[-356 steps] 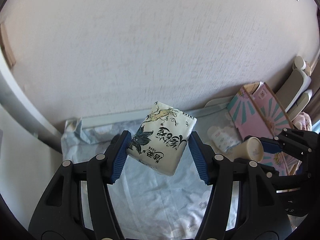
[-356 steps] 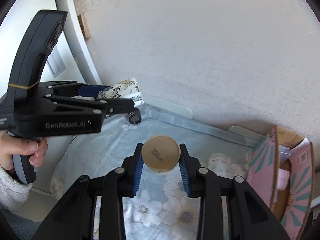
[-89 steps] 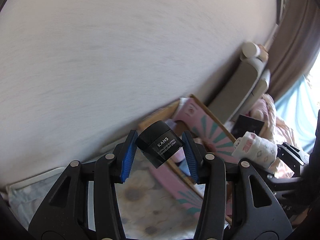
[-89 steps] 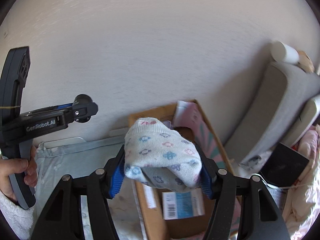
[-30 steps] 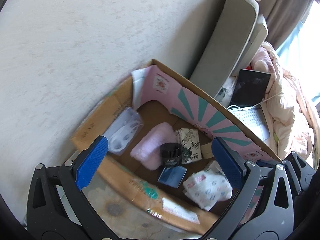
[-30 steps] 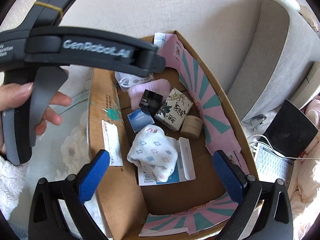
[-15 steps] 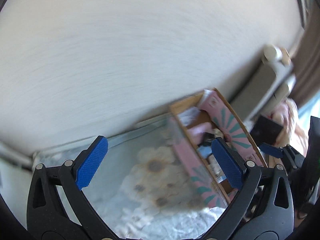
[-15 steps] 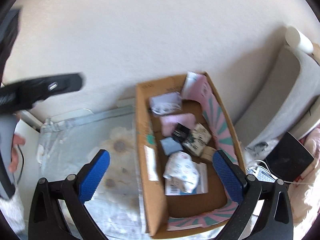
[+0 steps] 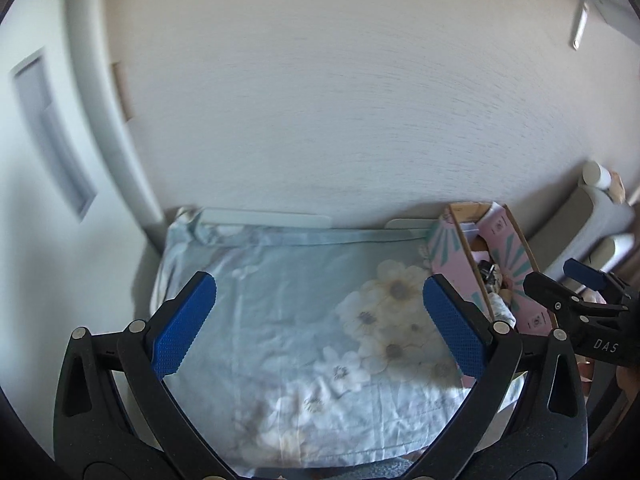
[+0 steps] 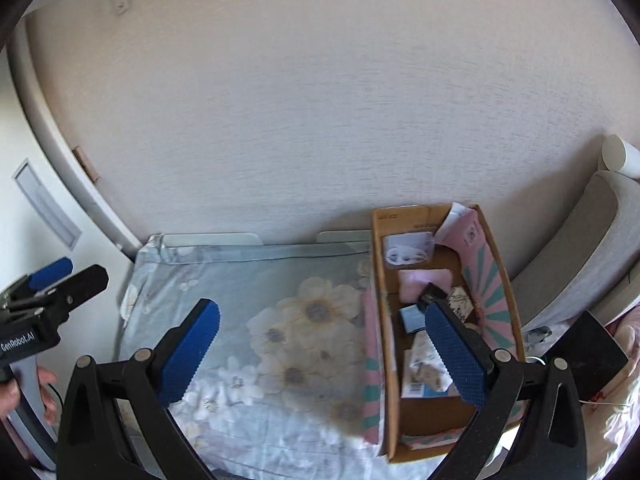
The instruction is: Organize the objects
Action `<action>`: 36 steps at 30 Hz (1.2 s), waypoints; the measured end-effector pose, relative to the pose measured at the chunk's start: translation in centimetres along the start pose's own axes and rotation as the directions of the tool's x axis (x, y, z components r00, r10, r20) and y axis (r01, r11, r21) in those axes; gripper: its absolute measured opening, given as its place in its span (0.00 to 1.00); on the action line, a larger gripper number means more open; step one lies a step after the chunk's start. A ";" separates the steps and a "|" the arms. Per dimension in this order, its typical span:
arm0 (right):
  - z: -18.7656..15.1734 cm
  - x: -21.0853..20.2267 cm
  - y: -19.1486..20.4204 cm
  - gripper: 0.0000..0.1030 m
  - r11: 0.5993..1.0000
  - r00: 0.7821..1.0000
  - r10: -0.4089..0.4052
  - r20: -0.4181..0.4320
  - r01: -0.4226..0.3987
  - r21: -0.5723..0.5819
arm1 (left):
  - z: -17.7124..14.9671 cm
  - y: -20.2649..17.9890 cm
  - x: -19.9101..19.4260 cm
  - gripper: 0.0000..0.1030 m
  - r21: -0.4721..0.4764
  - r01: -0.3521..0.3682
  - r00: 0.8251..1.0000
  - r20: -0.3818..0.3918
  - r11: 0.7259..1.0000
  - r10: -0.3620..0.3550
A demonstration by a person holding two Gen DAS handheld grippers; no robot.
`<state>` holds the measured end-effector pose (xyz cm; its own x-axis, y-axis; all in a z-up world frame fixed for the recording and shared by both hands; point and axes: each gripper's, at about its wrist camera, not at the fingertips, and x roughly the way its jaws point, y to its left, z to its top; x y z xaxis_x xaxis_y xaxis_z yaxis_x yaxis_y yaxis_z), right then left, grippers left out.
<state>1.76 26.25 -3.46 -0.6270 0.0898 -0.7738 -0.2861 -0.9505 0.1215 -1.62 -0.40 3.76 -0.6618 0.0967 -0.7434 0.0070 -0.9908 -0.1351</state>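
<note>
A cardboard box (image 10: 400, 216) with pink sunburst flaps stands at the right end of a pale blue floral cloth (image 10: 240, 300). Inside it lie a clear bag (image 10: 408, 250), a pink cloth (image 10: 424, 282), a black jar (image 10: 432, 294), a patterned tissue pack (image 10: 460, 300), a small blue box (image 10: 412, 318) and a flowered sock (image 10: 426, 360). My right gripper (image 10: 322, 352) hangs open and empty above the cloth, its right finger overlapping the box. My left gripper (image 9: 318, 326) is open and empty over the cloth (image 9: 280, 300), with the box (image 9: 452, 272) off to its right.
The cloth runs up to a white wall. A white door frame (image 9: 100, 120) stands at the left. Right of the box are a grey cushion (image 10: 580, 248) and a black laptop (image 10: 580, 356). A hand (image 10: 44, 392) holds the left gripper's handle.
Both grippers have swung left and back from the box, so the floral cloth now fills both views. Both stay open and empty, and the box contents have not moved.
</note>
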 end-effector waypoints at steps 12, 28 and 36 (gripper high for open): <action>-2.8 0.9 1.9 0.99 0.998 0.999 -0.047 -0.015 0.046 -0.033 | -3.5 0.9 0.4 1.00 -0.017 -0.025 1.000 0.004 1.000 0.025; -2.2 0.6 1.7 0.99 0.996 0.996 -0.087 0.006 0.087 -0.008 | -2.8 0.3 1.1 1.00 -0.005 -0.005 1.000 0.013 1.000 0.005; -1.9 0.7 1.9 0.99 0.995 0.995 -0.097 0.011 0.097 0.000 | -2.6 0.4 1.4 1.00 -0.005 0.010 1.000 0.010 1.000 -0.010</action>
<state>2.16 23.95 -4.96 -0.6045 0.1847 -0.7749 -0.3451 -0.9374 0.0458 -0.60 -0.44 0.93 -0.6695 0.1059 -0.7352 0.0037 -0.9893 -0.1458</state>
